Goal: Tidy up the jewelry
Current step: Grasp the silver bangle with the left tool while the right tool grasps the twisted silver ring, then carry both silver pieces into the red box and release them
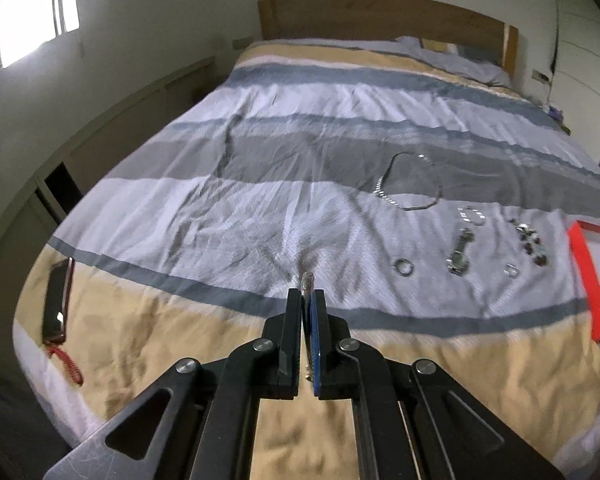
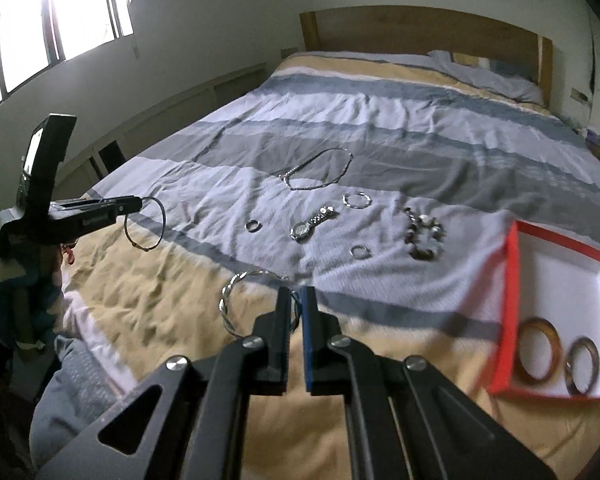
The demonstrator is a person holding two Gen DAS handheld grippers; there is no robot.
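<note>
L gripper (image 2: 142, 202) jaws closed on thin wire bangle (image 2: 146, 224), held above bed (image 2: 380, 120) near its left edge. R gripper (image 2: 296, 300) jaws clamped on twisted silver bangle (image 2: 230, 304). Necklace (image 2: 318, 170), watch (image 2: 310, 224), rings, bead bracelet (image 2: 424, 236) lie mid-bed; red box (image 2: 512, 280) w/ two bangles by right edge.

In the left wrist view the red cardboard tray with a white floor (image 1: 580, 264) is cut off by the right edge — what lies in it cannot be seen there. The thin metal bangle (image 1: 307, 280) shows only as a sliver past the closed fingers. The cluster of dark and pale beads (image 1: 532, 242) is blurred; the small silver ring (image 1: 511, 270) too small to make out — band or clip.
</note>
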